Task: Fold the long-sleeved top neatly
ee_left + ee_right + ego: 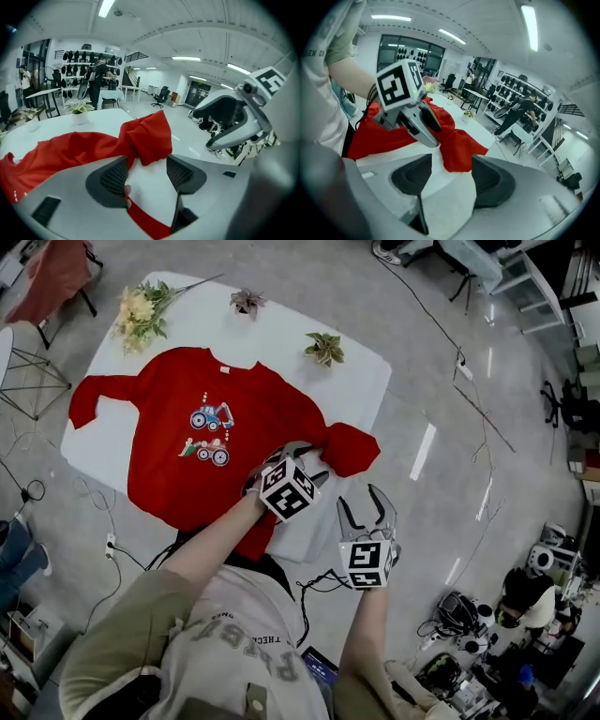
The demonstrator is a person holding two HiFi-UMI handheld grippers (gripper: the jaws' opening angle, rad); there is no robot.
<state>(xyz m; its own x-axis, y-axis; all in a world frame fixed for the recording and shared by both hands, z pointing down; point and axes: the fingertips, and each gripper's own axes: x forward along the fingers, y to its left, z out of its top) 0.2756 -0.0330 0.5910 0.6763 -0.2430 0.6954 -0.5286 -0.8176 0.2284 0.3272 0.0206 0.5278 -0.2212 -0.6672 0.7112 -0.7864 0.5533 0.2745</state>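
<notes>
1. The red top [202, 442] lies spread front up on the white tabletop [366, 381], with its print [211, 432] showing and its neck toward 12 o'clock
2. Its flat sleeve [98, 390] stretches out toward 9 o'clock, and its bunched sleeve [352, 448] sits in a heap at the top's 3 o'clock side
3. The left gripper [298, 457] hovers at the bunched sleeve, reaching in from 6 o'clock. Its jaws stand well apart over bare tabletop and clamp nothing. The heap [145, 133] lies just past their tips, and a strip of red cloth shows low between their bases
4. The right gripper [364, 507] is at about 5 o'clock of the heap, by the tabletop's edge. Its jaws are about half apart and empty, pointed at the bunched sleeve [461, 150], which lies beyond their tips
5. Each gripper shows in the other's view
6. Along the 12 o'clock edge stand flowers [141, 310], a small plant [247, 303] and a leafy plant [324, 348], all clear of the top
</notes>
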